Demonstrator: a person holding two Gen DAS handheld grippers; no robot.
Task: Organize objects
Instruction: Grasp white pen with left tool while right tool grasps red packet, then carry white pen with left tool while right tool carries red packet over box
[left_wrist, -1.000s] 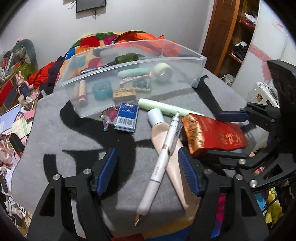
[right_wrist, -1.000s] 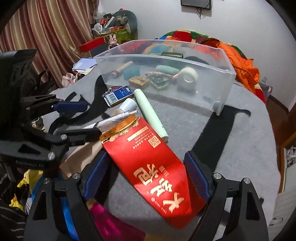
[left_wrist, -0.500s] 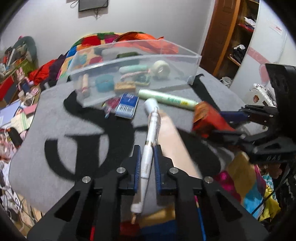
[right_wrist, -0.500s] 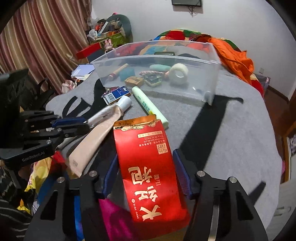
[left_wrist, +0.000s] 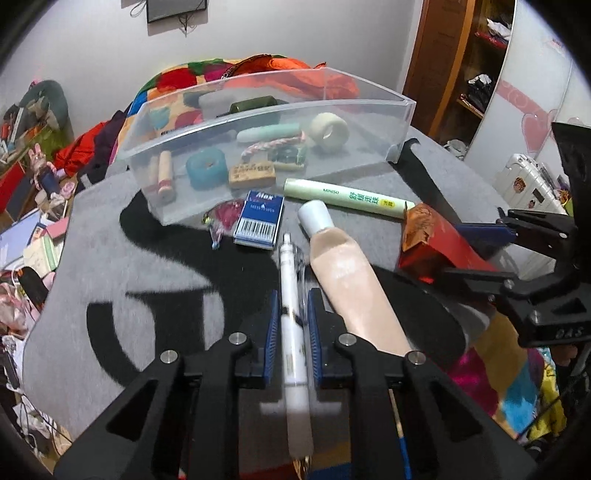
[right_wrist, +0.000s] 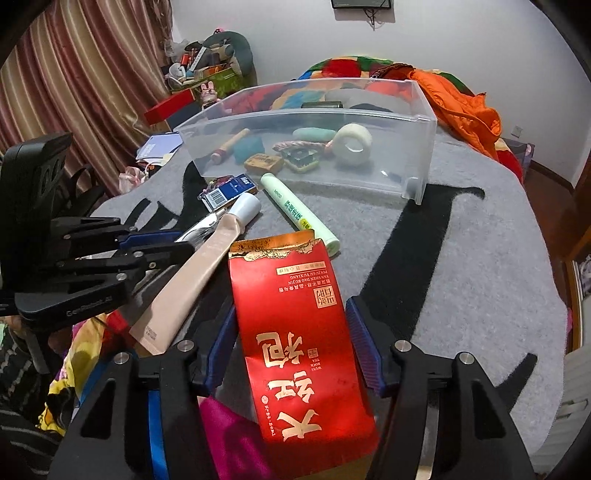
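My left gripper (left_wrist: 291, 317) is shut on a white pen (left_wrist: 290, 317), held just above the grey table cloth (left_wrist: 147, 266). My right gripper (right_wrist: 291, 334) is shut on a red tea packet (right_wrist: 295, 332), its pads pressing both long edges. The clear plastic bin (left_wrist: 266, 122) stands at the far side and holds tape rolls, a lip balm, an eraser and other small items. A beige cream tube (left_wrist: 347, 273), a pale green tube (left_wrist: 347, 197) and a blue staple box (left_wrist: 260, 218) lie between the grippers and the bin.
The table's near edge is close under both grippers. A bed with colourful blankets (right_wrist: 461, 96) lies behind the bin. Cluttered boxes (left_wrist: 33, 206) sit to the left, a wooden door (left_wrist: 454, 62) and a suitcase (left_wrist: 528, 184) to the right.
My left gripper closed on the white pen and lifted it off the cream tube. My right gripper closed on the red tea packet and turned it lengthwise.
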